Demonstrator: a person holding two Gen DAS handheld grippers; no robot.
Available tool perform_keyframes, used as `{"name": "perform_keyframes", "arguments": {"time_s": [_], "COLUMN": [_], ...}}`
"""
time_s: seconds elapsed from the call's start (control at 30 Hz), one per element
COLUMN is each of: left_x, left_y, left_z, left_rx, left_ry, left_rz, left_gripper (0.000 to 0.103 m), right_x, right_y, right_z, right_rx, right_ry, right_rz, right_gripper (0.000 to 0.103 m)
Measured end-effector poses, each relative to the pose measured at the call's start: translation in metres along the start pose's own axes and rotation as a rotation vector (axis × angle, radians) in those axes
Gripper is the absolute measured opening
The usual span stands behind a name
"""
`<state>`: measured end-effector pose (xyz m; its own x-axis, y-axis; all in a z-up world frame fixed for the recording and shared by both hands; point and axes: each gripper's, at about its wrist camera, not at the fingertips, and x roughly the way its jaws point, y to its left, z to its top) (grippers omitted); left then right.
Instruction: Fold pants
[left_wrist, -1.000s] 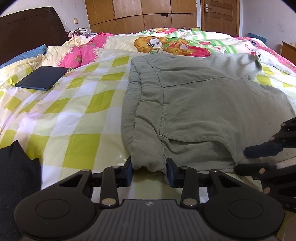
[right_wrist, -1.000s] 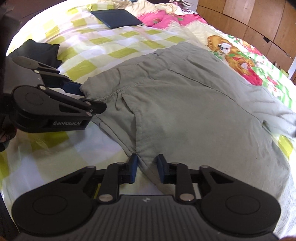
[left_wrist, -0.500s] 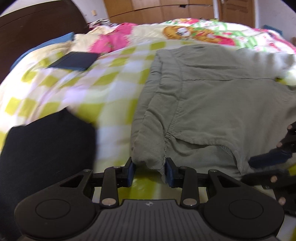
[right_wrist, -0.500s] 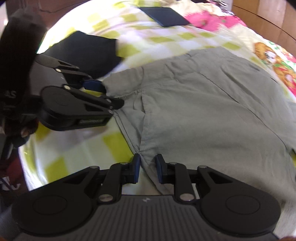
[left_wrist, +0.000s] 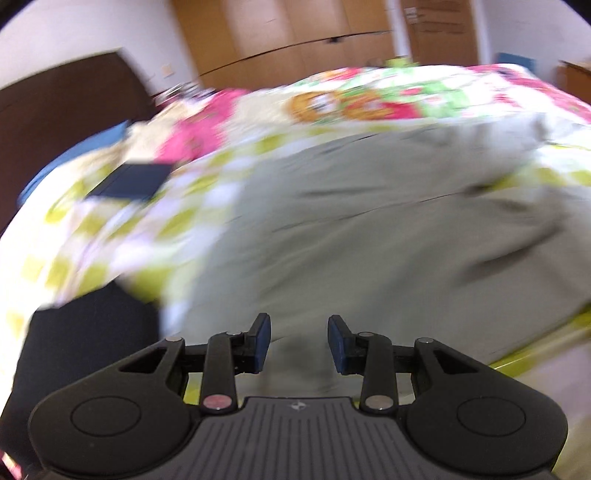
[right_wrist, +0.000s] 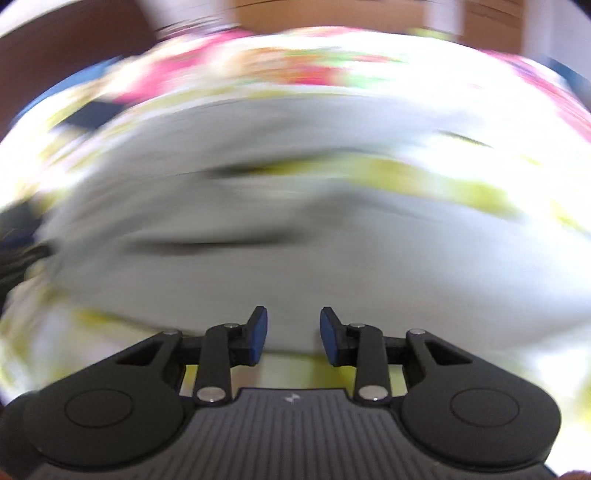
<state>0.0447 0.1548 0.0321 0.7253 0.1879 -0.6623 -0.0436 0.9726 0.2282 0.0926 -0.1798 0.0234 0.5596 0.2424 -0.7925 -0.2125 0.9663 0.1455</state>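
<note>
My left tool (left_wrist: 299, 341) stands with its jaws apart, gripping nothing, the grey-green pants (left_wrist: 369, 229) spread just ahead of it on the bed (left_wrist: 110, 229). My right tool (right_wrist: 290, 336) likewise gapes over the blurred pants (right_wrist: 258, 236).

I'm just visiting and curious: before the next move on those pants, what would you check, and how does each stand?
1. Left tool has cloth between its fingers: ok, the pants fill the gap, though the jaws stand apart.
2. Right tool has cloth: cannot tell, only the pants' edge shows there and the jaws stand apart.
3. Pants lying flat: not ok, creases show.
4. Black cloth apart from the pants: cannot tell, too blurred.
5. Dark flat case off the pants: ok.
</note>
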Motion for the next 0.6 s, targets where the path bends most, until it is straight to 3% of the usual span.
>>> {"name": "perform_keyframes", "arguments": {"time_s": [0.1, 0.17, 0.3, 0.47, 0.53, 0.57, 0.6], "left_x": [0.002, 0.006, 0.009, -0.002, -0.006, -0.008, -0.009], "left_y": [-0.052, -0.085, -0.143, -0.185, -0.195, -0.199, -0.201], "left_z": [0.019, 0.031, 0.051, 0.064, 0.066, 0.066, 0.067], "left_rx": [0.039, 0.063, 0.123, 0.201, 0.224, 0.231, 0.233], "left_ry": [-0.018, -0.015, 0.004, -0.012, -0.017, -0.017, -0.018], "left_rz": [-0.095, -0.158, -0.242, -0.276, -0.277, -0.276, -0.273], "left_gripper": [0.049, 0.049, 0.049, 0.049, 0.049, 0.049, 0.049], "right_x": [-0.023, -0.036, -0.041, -0.039, -0.025, -0.020, -0.021], "right_y": [-0.094, -0.150, -0.222, -0.251, -0.258, -0.259, -0.263], "right_z": [-0.017, -0.028, -0.040, -0.035, -0.027, -0.026, -0.028], "right_rx": [0.235, 0.404, 0.671, 0.727, 0.749, 0.775, 0.801], "right_ry": [-0.040, -0.074, -0.151, -0.243, -0.227, -0.227, -0.231], "right_rz": [-0.153, -0.206, -0.106, -0.075, -0.051, -0.024, 0.011], "right_gripper": [0.041, 0.038, 0.039, 0.042, 0.021, 0.004, 0.003]}}
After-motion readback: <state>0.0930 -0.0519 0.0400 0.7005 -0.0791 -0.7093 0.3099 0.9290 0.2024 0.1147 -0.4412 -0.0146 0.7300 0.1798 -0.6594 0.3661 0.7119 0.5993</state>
